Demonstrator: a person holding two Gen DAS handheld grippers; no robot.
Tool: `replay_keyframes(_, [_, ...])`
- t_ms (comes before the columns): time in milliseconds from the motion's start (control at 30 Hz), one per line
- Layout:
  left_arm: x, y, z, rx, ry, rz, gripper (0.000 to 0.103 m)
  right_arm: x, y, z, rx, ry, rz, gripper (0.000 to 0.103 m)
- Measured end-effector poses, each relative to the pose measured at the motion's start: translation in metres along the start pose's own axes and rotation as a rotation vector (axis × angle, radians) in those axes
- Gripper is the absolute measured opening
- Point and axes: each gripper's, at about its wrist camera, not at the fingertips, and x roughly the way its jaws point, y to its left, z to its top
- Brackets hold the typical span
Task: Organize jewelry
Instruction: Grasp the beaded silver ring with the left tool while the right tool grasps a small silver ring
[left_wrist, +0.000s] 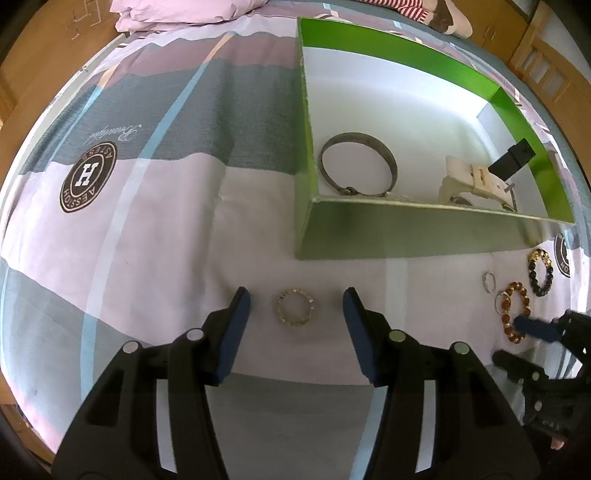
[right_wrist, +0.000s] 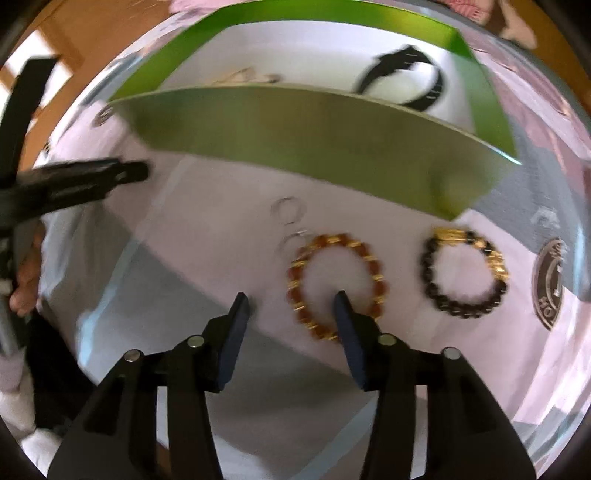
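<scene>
A small gold chain bracelet (left_wrist: 280, 314) lies flat on the bedsheet, centred between the fingers of my left gripper (left_wrist: 295, 297), which is open and not touching it. In the right wrist view my right gripper (right_wrist: 291, 298) is open and low over a brown-and-gold bead bracelet (right_wrist: 306, 258). Its right fingertip (right_wrist: 341, 301) sits inside the loop and its left one outside. A black-and-gold bead bracelet (right_wrist: 461, 312) lies to the right. Two thin silver rings (right_wrist: 288, 210) lie just beyond. The green box (left_wrist: 406, 229) holds a metal bangle (left_wrist: 388, 162) and a white strap (left_wrist: 476, 181).
The box's near wall (right_wrist: 295, 133) stands right behind the loose jewelry. A black band (right_wrist: 436, 85) lies inside it. My left gripper (right_wrist: 92, 177) and a hand (right_wrist: 26, 280) show at the left edge of the right wrist view. A patterned bedsheet (left_wrist: 147, 221) and pillow (left_wrist: 177, 11) lie around.
</scene>
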Motion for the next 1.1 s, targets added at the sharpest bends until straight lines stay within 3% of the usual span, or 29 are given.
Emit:
replay_keyframes(67, [-0.001, -0.001, -0.002, 0.004, 0.003, -0.013, 0.053, -0.004, 0.000, -0.001, -0.012, 0.009, 0.042, 0.025])
replay_keyframes(233, [-0.003, 0.002, -0.001, -0.016, -0.004, -0.023, 0.053, -0.013, -0.014, -0.003, 0.020, -0.024, 0.007, 0.026])
replay_keyframes(300, [-0.002, 0.005, 0.001, -0.029, -0.005, -0.024, 0.054, -0.012, -0.016, -0.005, 0.027, -0.033, -0.036, 0.040])
replay_keyframes(367, [-0.001, 0.007, 0.002, -0.041, -0.005, -0.031, 0.054, -0.013, -0.017, -0.004, 0.033, -0.046, -0.049, 0.045])
replay_keyframes(467, [-0.002, 0.013, 0.003, -0.066, -0.002, -0.059, 0.054, -0.013, -0.023, -0.001, 0.045, -0.061, -0.087, 0.045])
replay_keyframes(567, [-0.004, 0.018, 0.003, -0.089, 0.000, -0.081, 0.054, -0.019, -0.035, -0.001, 0.097, -0.087, -0.072, 0.045])
replay_keyframes(900, [-0.002, 0.010, 0.000, -0.059, 0.005, -0.050, 0.057, -0.029, -0.081, -0.007, 0.242, -0.098, -0.120, 0.045])
replay_keyframes(1000, [-0.002, 0.008, -0.001, -0.049, 0.005, -0.046, 0.047, -0.033, -0.089, -0.009, 0.278, -0.118, -0.043, 0.045])
replay_keyframes(1033, [-0.002, 0.006, -0.001, -0.042, 0.005, -0.044, 0.034, -0.033, -0.087, -0.009, 0.276, -0.120, -0.014, 0.045])
replay_keyframes(1100, [-0.002, 0.000, -0.002, -0.023, 0.002, -0.035, 0.031, -0.033, -0.079, -0.009, 0.238, -0.119, 0.009, 0.045])
